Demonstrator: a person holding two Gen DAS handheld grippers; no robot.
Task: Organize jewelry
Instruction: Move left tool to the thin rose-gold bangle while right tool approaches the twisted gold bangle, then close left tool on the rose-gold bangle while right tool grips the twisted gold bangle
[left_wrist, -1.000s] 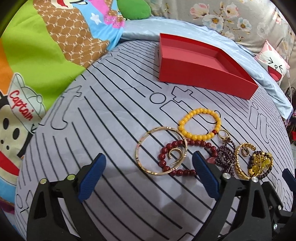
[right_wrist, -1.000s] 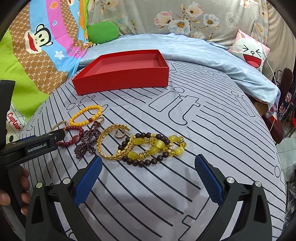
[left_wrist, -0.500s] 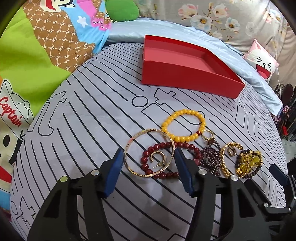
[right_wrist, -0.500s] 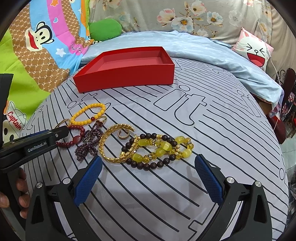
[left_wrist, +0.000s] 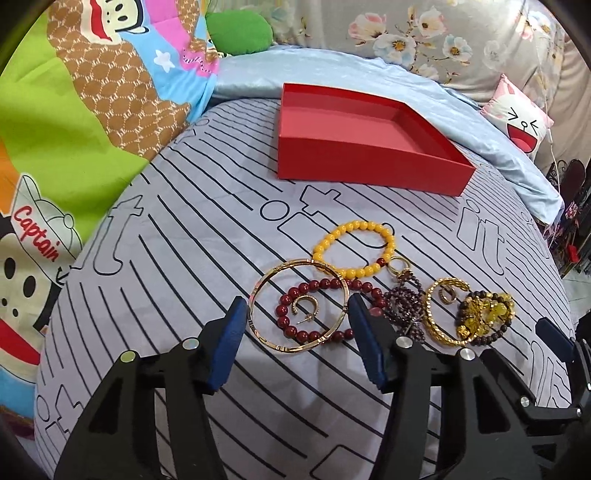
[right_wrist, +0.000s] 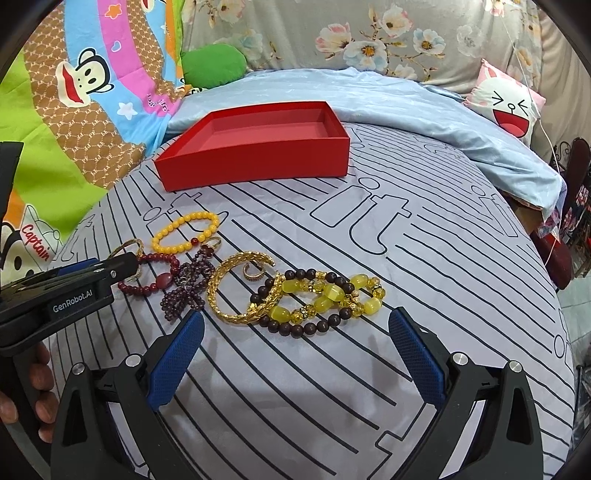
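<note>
A gold bangle (left_wrist: 300, 261) lies on the striped grey bedspread (left_wrist: 184, 258), ringed around part of a dark red bead bracelet (left_wrist: 325, 284) and a gold hoop earring (left_wrist: 306, 306). My left gripper (left_wrist: 296, 300) straddles the bangle, a blue pad against each side of it. To the right lie a yellow bead bracelet (left_wrist: 354, 225), a purple bead piece (left_wrist: 402, 310), a gold chain bracelet (right_wrist: 221, 273) and yellow-and-brown bead bracelets (right_wrist: 317, 295). My right gripper (right_wrist: 295, 316) stands wide open just short of those. The empty red box (right_wrist: 255, 162) sits beyond.
A light blue sheet (right_wrist: 406, 107) is bunched behind the box, with a white cartoon pillow (right_wrist: 506, 107) at the right and a green cushion (right_wrist: 214, 64) and a colourful cartoon blanket (left_wrist: 74, 129) at the left. A hand (right_wrist: 22, 398) holds the left gripper's handle.
My left jaws have narrowed from wide apart to the bangle's width, and the gripper has edged in over it. The right gripper and the jewelry have stayed put.
</note>
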